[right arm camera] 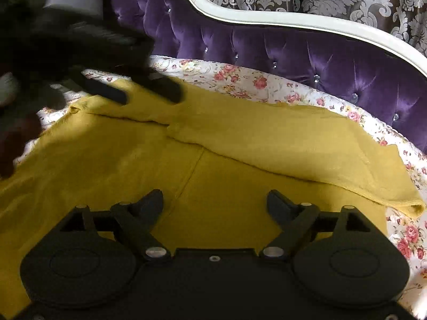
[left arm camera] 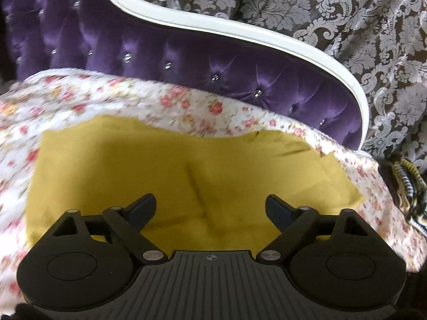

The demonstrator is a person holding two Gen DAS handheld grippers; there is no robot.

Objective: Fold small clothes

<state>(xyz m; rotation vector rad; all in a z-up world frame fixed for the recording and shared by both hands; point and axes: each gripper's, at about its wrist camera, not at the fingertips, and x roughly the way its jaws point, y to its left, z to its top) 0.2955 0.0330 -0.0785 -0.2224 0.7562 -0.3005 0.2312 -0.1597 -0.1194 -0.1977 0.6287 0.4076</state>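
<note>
A mustard-yellow garment [left arm camera: 165, 165] lies spread on a floral bedsheet [left arm camera: 80, 98]. In the right wrist view the garment [right arm camera: 226, 186] has a sleeve or side folded over along its far edge [right arm camera: 293, 144]. My left gripper [left arm camera: 210, 205] is open and empty just above the cloth. It also shows in the right wrist view [right arm camera: 149, 90] at the garment's far left corner, open. My right gripper [right arm camera: 214, 202] is open and empty over the garment's near middle.
A tufted purple headboard [left arm camera: 186, 61] with a white curved frame [left arm camera: 267, 40] runs behind the bed. Patterned grey damask curtains [left arm camera: 347, 26] hang beyond it. A striped yellow-and-dark item [left arm camera: 408, 181] lies off the bed's right edge.
</note>
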